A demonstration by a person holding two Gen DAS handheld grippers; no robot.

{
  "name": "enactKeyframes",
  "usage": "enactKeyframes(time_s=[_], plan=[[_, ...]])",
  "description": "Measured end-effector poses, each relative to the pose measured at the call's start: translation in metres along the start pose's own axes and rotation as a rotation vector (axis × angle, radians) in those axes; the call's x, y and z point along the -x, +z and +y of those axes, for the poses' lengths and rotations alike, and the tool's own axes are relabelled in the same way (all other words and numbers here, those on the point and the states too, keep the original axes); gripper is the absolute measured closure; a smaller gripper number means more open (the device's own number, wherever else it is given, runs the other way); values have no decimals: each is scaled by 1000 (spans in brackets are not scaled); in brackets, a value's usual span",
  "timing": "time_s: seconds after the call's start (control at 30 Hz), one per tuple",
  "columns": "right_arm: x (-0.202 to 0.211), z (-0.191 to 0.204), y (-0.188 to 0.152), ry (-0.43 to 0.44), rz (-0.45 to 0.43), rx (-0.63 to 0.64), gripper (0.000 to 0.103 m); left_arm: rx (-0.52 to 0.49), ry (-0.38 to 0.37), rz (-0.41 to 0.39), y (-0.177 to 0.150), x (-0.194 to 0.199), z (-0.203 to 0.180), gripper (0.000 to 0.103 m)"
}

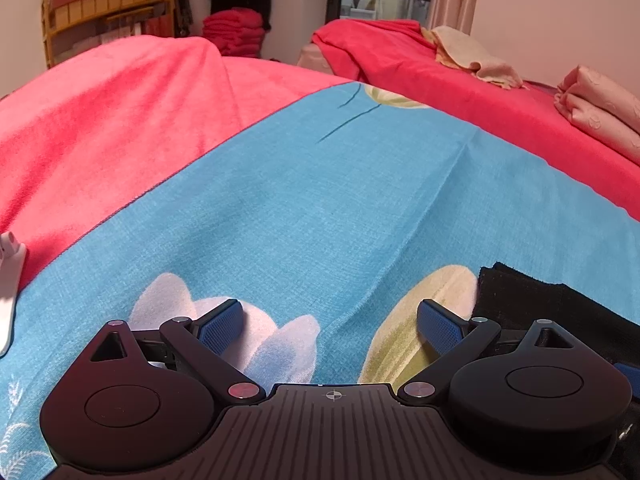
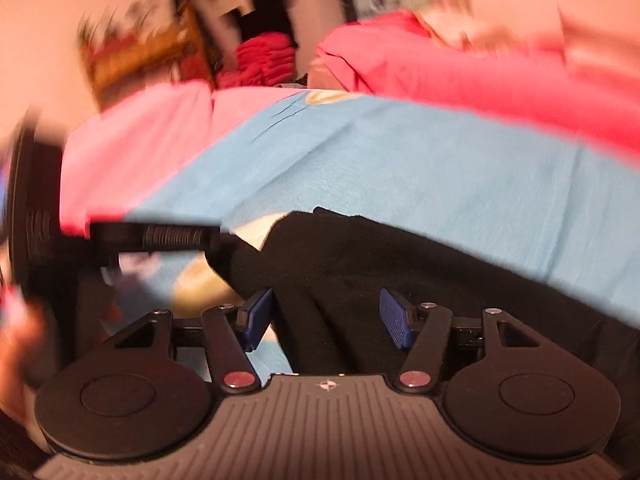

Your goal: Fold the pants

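Left wrist view, far left of the left gripper [image 1: 330, 322]: a white plastic object [image 1: 10, 280] cut off by the frame edge, can't identify it. Red blanket [image 1: 112, 120] ahead-left, blue floral sheet [image 1: 320, 208] directly under and ahead of the fingers, with a white flower print between and under them. Left gripper jaws spread wide, nothing between the blue pads [image 1: 222, 320], just sheet. Black pants [image 1: 552, 312] sit just right of the right finger, only one corner visible, rest cut off by the gripper body and frame edge; fabric looks dark, matte, flat, edge folded square. Far ahead: wooden shelf [image 1: 100, 8] with plants, stack of red towels [image 1: 234, 32], pink folded cloth [image 1: 600, 108] at far right. No readable writing or labels anywhere, only a crosshair mark on each gripper body. Right wrist view is heavily motion-blurred, background smeared. At its left a black device [image 2: 152, 236] with a ribbed part, likely the other gripper, too blurred to be sure. Right gripper [image 2: 326, 316] jaws wide apart, the pants [image 2: 360, 256] lie between and ahead of the fingers as a dark bunched mass on the sheet [image 2: 400, 168]; pads not closed on cloth, contact with fabric hard to tell. Pants run off to the lower right, hidden behind the gripper body.
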State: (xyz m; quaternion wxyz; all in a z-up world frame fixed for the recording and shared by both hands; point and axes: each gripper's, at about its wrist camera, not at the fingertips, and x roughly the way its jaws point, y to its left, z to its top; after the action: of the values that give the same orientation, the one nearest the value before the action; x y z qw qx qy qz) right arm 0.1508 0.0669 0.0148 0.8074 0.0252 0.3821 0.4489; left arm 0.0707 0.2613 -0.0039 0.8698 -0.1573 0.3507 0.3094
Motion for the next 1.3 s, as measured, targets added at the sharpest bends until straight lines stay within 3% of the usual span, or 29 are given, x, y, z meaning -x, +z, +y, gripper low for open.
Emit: enactKeyframes(time_s=[0.1, 0.13, 0.17, 0.23, 0.3, 0.33, 0.37, 0.43, 0.5, 0.53, 0.6, 0.63, 0.8, 0.93, 1.1, 1.3], plan=[[3, -27, 5, 273, 31, -216, 37, 1, -1, 0, 0, 0, 0, 0], [8, -29, 6, 338, 20, -229, 34, 2, -1, 1, 0, 0, 0, 0], [16, -28, 8, 337, -10, -205, 27, 3, -1, -1, 0, 0, 1, 0], [23, -22, 14, 213, -49, -125, 25, -7, 2, 0, 0, -1, -2, 0], [8, -21, 19, 59, 11, -88, 33, -34, 6, 3, -2, -1, -7, 0], [-4, -24, 19, -5, 51, -95, 46, -52, 11, 3, -3, -2, -10, 0], [-14, -29, 21, -49, 74, -108, 63, -67, 17, 3, -4, -2, -13, 0], [-17, -36, 29, -80, -10, -112, 64, -85, 27, 7, -4, -4, -15, 0], [-23, -52, 41, -159, -32, -192, 70, -91, 30, 10, -5, -5, -16, 0], [-23, -60, 45, -151, -40, -244, 72, -92, 30, 10, -5, -4, -16, 0], [-14, -55, 46, -172, -59, -262, 58, -90, 28, 11, -5, -4, -16, 0], [-7, -45, 44, -189, -75, -207, 47, -87, 27, 10, -5, -4, -15, 0], [17, 29, 7, -280, -97, 162, 36, -76, 22, 11, -4, -3, -13, 0], [18, 88, -43, -320, -88, 451, 18, -64, 20, 12, -3, -3, -11, 0], [-16, 125, -78, -430, -55, 732, 18, -57, 18, 12, -3, -2, -9, 0], [-43, 119, -69, -489, -51, 696, 19, -5, -5, 5, -1, 1, 1, 0]])
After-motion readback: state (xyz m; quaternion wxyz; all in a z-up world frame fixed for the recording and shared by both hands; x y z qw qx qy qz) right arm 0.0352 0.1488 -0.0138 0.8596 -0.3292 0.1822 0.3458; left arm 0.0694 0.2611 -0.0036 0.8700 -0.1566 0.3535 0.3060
